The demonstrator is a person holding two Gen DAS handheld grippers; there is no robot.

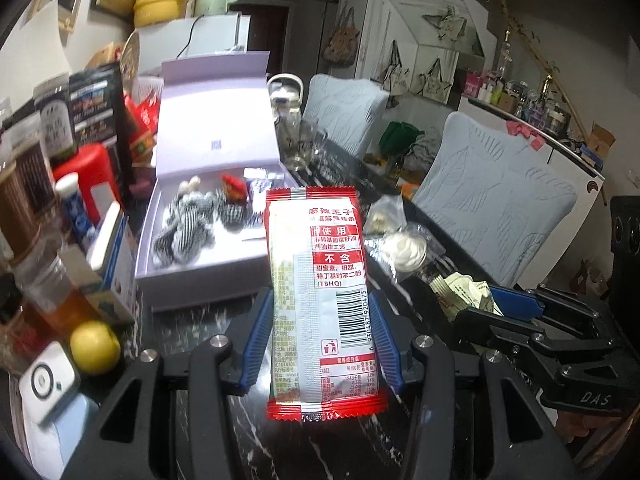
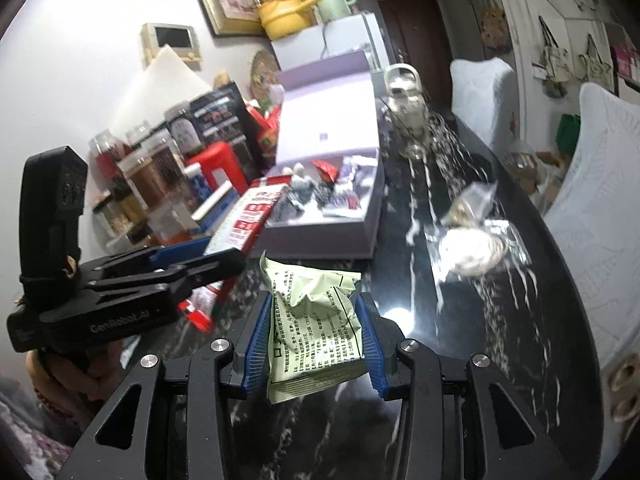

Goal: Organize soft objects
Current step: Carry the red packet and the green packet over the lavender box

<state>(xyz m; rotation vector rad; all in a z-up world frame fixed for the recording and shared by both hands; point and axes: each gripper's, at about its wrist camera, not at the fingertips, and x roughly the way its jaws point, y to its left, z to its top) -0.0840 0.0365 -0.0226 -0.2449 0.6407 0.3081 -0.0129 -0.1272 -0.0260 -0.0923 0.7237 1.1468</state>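
My left gripper is shut on a red and white snack packet, which stands upright between the blue pads, lifted above the dark marble table. My right gripper is shut on a crumpled pale green packet. In the left wrist view the right gripper shows at the right with the green packet. In the right wrist view the left gripper shows at the left with the red packet. An open lilac box ahead holds several small wrapped items.
Clear bags with white contents lie on the table at the right. Jars, a red stool, a lemon and boxes crowd the left side. A glass jug stands behind the box. Two pale blue chairs flank the table's right edge.
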